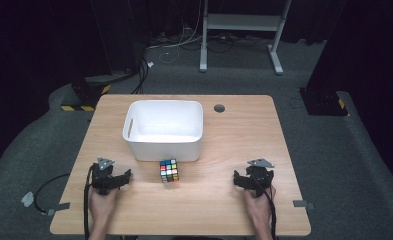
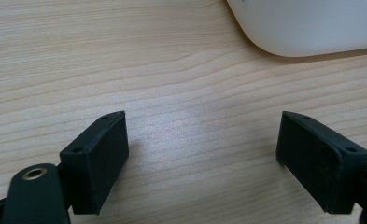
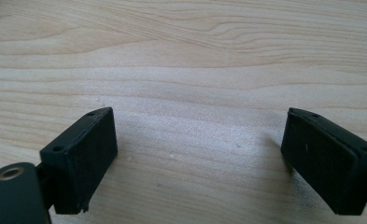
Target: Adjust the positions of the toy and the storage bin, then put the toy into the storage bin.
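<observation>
**Wooden counter, open tongs, cube waiting at the bin**

Pale wood grain is seen across the counter [image 1: 224, 135], on which a multicoloured puzzle cube [image 1: 169, 170] is set near the middle, a little toward the person's edge. The cube is placed just at 6 o'clock of a white plastic bin [image 1: 163, 131]; whether the two are touching cannot be told from the high view. The bin is stood upright with its open top up, and a slot handle is seen in its left wall. A dark round hole [image 1: 219, 108] is cut in the counter at about 2 o'clock of the bin.

The left tongs [image 1: 128, 174] are held at 9 o'clock of the cube, near it but apart, and are pointed roughly toward it. In the left gripper view the left tongs [image 2: 202, 154] are seen with both black jaws spread wide over bare wood, nothing being held between them; a rounded corner of the bin [image 2: 307, 28] is shown at 1 o'clock.

The right tongs [image 1: 238, 179] are held at 3 o'clock of the cube, well apart from it. In the right gripper view the right tongs [image 3: 197, 156] are likewise seen spread wide with nothing gripped, bare wood being shown between the jaws.

Each hand is brought in from the 6 o'clock edge of the counter, and a cable [image 1: 49, 186] is trailed from the left tongs onto the grey floor.
</observation>
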Tool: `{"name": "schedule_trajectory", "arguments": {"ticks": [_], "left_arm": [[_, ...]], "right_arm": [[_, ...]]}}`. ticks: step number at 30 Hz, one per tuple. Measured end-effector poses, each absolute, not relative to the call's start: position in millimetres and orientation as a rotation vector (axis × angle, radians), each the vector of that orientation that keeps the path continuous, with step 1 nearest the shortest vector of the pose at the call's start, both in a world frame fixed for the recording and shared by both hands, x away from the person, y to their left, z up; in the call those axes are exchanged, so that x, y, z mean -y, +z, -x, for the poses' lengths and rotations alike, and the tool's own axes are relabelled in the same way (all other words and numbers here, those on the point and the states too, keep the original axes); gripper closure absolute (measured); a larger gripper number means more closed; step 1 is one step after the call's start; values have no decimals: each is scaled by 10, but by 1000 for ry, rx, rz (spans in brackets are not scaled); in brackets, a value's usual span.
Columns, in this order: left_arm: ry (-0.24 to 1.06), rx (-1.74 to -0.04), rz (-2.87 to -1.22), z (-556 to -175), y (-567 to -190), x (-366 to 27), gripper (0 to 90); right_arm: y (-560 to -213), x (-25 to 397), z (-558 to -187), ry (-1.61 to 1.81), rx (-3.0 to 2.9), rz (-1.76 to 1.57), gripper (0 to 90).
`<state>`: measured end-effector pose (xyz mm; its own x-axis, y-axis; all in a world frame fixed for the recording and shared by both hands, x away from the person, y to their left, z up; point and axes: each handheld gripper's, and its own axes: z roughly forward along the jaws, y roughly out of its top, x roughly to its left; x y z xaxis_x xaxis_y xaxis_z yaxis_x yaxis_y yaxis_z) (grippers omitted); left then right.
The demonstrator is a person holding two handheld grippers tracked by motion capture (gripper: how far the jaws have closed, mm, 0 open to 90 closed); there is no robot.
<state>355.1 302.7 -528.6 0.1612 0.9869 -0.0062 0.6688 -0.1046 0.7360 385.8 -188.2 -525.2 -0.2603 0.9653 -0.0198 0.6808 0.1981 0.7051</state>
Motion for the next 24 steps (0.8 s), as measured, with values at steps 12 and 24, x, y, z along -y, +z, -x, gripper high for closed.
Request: {"name": "schedule_trajectory", "arguments": {"ticks": [12, 24], "left_arm": [[684, -1570, -1844, -3549, -5286, -3026, 170], [682, -1568, -1849, -3541, -5284, -3030, 170]], "right_arm": [[-5250, 1876, -3848, 817, -2013, -1532, 119], [-5250, 1875, -3845, 820, -2013, -1528, 127]]}}
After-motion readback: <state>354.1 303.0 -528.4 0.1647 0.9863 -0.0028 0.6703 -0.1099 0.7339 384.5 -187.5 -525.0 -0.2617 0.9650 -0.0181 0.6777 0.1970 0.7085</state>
